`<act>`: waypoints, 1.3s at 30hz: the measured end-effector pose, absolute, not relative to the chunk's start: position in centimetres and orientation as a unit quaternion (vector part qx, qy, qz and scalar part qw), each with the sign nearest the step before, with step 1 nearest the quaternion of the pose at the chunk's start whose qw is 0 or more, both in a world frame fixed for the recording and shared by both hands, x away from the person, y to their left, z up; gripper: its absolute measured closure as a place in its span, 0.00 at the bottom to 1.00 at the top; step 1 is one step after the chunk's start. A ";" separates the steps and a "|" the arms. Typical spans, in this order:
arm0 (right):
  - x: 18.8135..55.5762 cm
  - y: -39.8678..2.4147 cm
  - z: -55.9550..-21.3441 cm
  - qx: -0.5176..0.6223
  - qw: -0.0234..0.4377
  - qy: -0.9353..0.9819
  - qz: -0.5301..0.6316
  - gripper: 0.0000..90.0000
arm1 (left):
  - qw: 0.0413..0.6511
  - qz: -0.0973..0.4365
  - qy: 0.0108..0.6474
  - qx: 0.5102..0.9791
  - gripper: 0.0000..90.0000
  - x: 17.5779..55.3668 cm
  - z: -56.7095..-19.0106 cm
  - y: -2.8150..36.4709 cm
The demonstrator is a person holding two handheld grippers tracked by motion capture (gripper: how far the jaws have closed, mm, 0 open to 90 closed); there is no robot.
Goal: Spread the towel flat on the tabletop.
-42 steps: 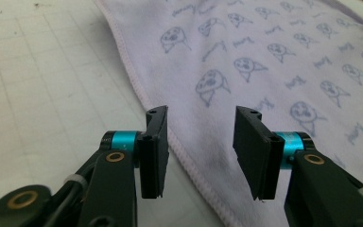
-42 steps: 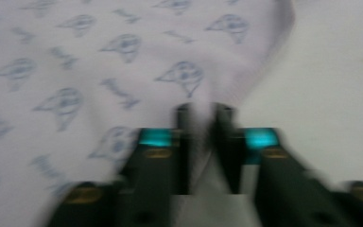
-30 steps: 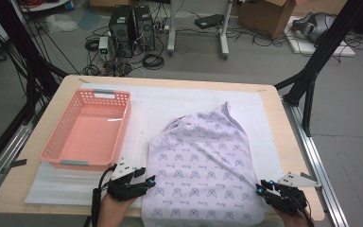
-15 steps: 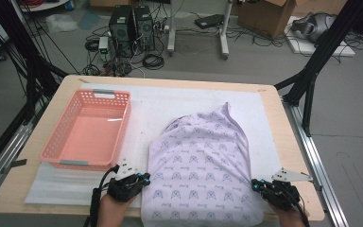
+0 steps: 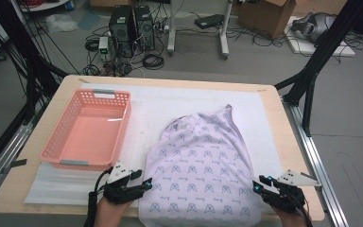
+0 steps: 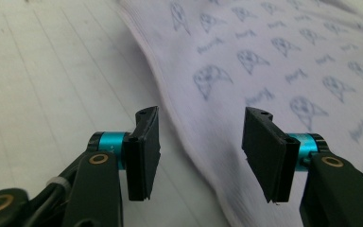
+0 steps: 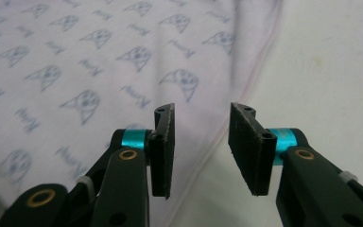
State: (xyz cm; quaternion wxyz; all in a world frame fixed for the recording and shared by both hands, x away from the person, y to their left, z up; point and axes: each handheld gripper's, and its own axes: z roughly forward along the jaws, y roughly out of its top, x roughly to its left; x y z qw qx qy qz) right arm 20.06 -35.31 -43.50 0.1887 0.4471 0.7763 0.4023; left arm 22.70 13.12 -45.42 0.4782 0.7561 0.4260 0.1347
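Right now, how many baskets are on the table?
1: a pink basket at the table's left, beside the printed garment. It looks empty, and nothing seems to hide another.

The garment (image 5: 203, 170) lies on the table (image 5: 283, 142), right of the basket (image 5: 87, 130).

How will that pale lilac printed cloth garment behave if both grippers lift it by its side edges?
The pale lilac printed cloth garment would probably sag between the grips, since it lies soft and rumpled on the white mat. It looks thin, so likely light. Its narrow hemmed edge might slip from the pads.
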 end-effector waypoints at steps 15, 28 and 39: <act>23.0 -34.5 -44.8 0.465 0.161 0.782 0.382 0.97 | 0.431 0.128 0.436 0.780 0.97 25.0 -45.1 11.4; 17.7 -36.6 -44.1 0.444 0.151 0.797 0.380 0.84 | 0.463 0.111 0.409 0.779 0.65 20.8 -45.0 12.8; 21.7 -35.9 -44.1 0.480 0.185 0.763 0.391 0.70 | 0.470 0.113 0.445 0.754 0.54 27.0 -44.6 11.7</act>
